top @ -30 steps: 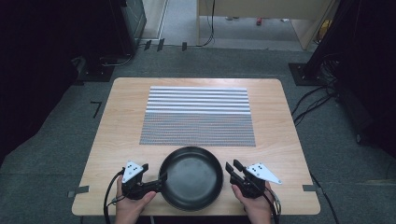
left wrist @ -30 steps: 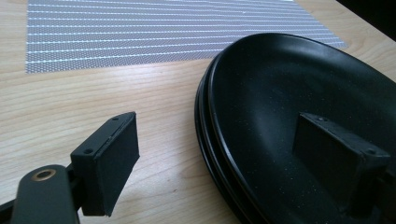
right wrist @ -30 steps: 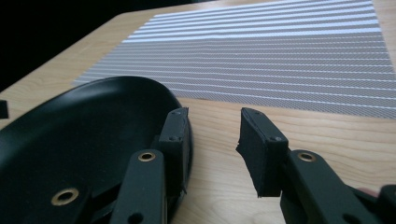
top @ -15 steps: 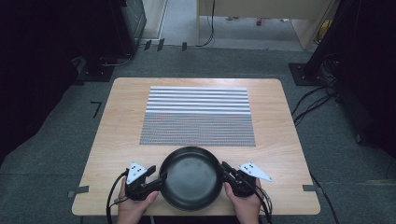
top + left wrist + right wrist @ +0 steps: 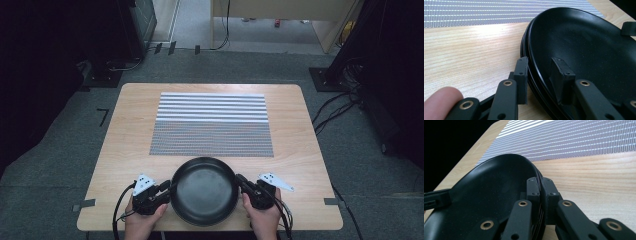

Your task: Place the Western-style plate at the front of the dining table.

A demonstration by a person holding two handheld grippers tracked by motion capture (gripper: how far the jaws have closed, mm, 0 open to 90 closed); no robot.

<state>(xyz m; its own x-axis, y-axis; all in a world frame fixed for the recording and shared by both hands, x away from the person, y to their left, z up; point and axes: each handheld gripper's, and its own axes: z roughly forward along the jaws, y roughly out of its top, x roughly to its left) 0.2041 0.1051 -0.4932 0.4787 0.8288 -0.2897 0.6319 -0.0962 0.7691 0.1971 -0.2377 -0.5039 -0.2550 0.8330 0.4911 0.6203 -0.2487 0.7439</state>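
A round black pan sits near the front edge of the wooden table. My left gripper holds its left rim. In the left gripper view the pan has one jaw outside its ribbed wall and the other inside the bowl, and the left gripper has just been closing on that rim. My right gripper grips the right rim. Seen from the right gripper view, the pan has its edge pinched tight in the right gripper, whose jaws have just closed too.
A striped and dotted grey placemat lies across the middle of the table, just beyond the pan. Cables trail from both grippers over the front edge. Dark equipment and cables stand on the floor around the table.
Both grippers' jaws stood wide beside the pan a second ago. They have since slid in over the rim and closed on it, the right hand shifting slightly inward.
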